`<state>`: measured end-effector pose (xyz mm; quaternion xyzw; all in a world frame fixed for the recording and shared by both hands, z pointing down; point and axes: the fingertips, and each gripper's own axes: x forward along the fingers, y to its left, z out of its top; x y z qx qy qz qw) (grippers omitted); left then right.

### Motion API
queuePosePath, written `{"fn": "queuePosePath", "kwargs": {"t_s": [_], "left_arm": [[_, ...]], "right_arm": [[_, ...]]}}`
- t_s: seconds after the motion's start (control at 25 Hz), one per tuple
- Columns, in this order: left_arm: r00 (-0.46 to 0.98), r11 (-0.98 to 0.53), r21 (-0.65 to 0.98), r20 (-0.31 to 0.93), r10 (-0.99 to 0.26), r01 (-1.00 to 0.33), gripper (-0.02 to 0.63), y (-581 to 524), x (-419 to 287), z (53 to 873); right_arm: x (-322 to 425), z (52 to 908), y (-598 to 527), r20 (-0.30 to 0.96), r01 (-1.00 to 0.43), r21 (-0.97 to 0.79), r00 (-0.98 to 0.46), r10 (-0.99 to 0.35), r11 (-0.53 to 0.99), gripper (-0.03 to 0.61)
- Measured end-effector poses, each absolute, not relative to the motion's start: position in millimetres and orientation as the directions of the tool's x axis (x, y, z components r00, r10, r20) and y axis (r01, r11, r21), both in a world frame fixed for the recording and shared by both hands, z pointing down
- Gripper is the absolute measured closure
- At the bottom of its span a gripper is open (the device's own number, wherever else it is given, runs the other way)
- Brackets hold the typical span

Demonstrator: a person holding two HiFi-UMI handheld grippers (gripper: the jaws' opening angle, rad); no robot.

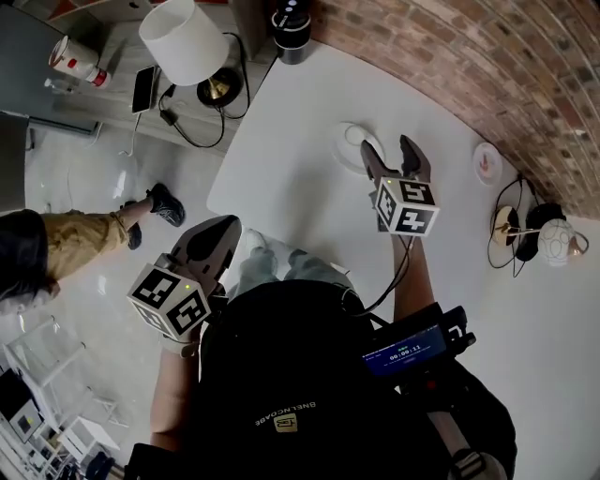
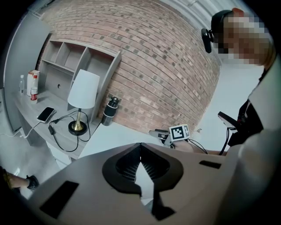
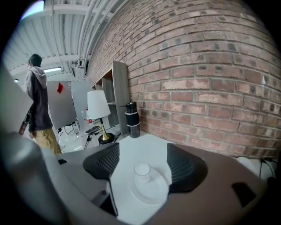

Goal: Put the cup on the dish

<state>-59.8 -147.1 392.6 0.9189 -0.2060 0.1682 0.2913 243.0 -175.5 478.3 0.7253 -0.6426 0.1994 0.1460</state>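
A small clear cup (image 3: 142, 169) stands upright on the far part of a white dish (image 3: 149, 193) on the white table (image 1: 281, 169). In the head view the dish (image 1: 349, 152) lies just beyond my right gripper (image 1: 388, 150). That gripper is open, its two dark pads (image 3: 182, 167) spread to either side of the cup without touching it. My left gripper (image 1: 217, 234) hangs off the table's near-left edge, jaws shut on nothing (image 2: 140, 151).
A black bottle (image 1: 291, 28) stands at the table's far corner. A white lamp (image 1: 186, 39) and phone (image 1: 143, 89) sit on a side shelf. A small white saucer (image 1: 487, 161) and a cabled lamp (image 1: 555, 240) are at right. A person's leg (image 1: 89, 234) is at left.
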Motion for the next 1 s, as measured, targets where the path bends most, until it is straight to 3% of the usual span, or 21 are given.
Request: {"fn": "queuePosePath", "kwargs": {"t_s": [0.56, 1.0], "left_arm": [[0.925, -0.825, 0.482, 0.361, -0.12, -0.296, 0.607, -150.0, -12.3, 378.1], [0.949, -0.855, 0.491, 0.315, -0.005, -0.167, 0.607, -160.5, 30.6, 370.1]], "right_arm": [[239.8, 398.0, -121.6, 0.362, -0.979, -0.039, 0.174, -0.916, -0.202, 0.247], [237.5, 357.6, -89.7, 0.297, -0.963, -0.035, 0.246, -0.923, -0.268, 0.372]]}}
